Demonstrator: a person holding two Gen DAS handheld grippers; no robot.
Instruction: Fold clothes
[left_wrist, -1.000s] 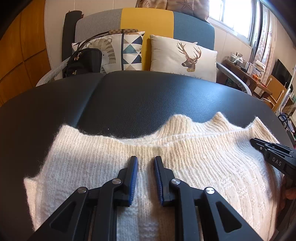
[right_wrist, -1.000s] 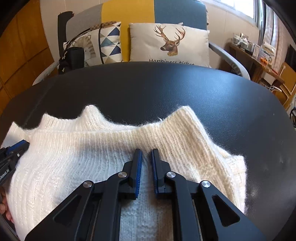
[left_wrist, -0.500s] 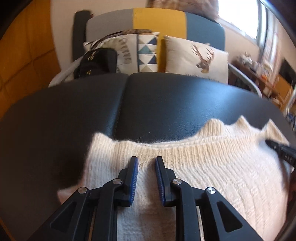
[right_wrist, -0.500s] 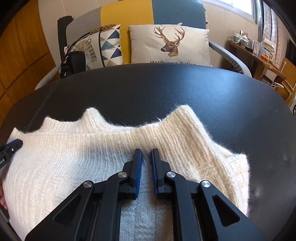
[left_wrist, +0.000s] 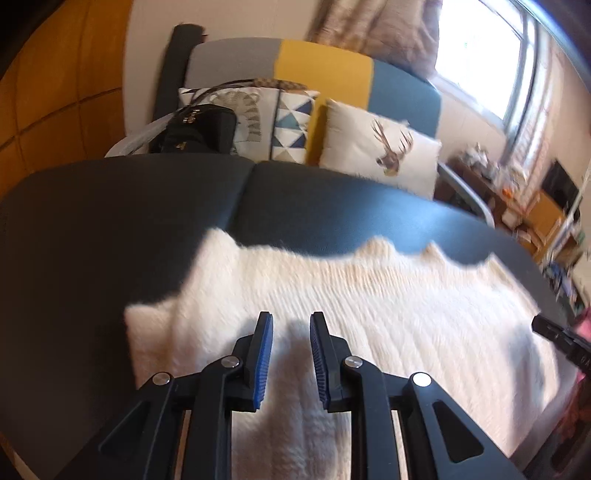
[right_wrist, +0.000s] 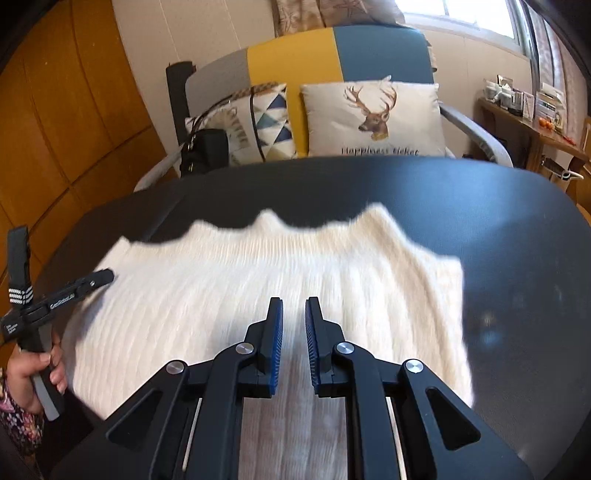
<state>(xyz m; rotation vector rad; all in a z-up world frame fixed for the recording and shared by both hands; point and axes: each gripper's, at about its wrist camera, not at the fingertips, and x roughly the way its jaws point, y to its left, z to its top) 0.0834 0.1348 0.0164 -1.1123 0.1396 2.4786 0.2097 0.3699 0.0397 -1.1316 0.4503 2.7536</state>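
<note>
A cream knitted sweater (left_wrist: 369, 295) lies flat on the black padded table (left_wrist: 110, 221), its scalloped edge towards the sofa. My left gripper (left_wrist: 291, 317) hovers over the sweater's left part, with a narrow gap between the blue pads and nothing in it. My right gripper (right_wrist: 294, 302) hangs above the sweater (right_wrist: 221, 288) near its right half; its jaws are opening and hold nothing. The right wrist view shows the left gripper's tip (right_wrist: 107, 275) at the sweater's left edge, held by a hand (right_wrist: 33, 369). The right gripper's tip (left_wrist: 539, 325) shows at the left view's right edge.
Behind the table (right_wrist: 480, 206) stands a grey, yellow and blue sofa (right_wrist: 332, 51) with a deer cushion (right_wrist: 373, 118), a patterned cushion (left_wrist: 291, 122) and a black bag (left_wrist: 199, 127). A wooden wall (right_wrist: 74, 110) is at left and a cluttered desk (right_wrist: 524, 107) at right.
Both grippers have drawn back and risen off the sweater. The left one moved left, so the sweater's left edge now shows. The right jaws stand slightly wider.
</note>
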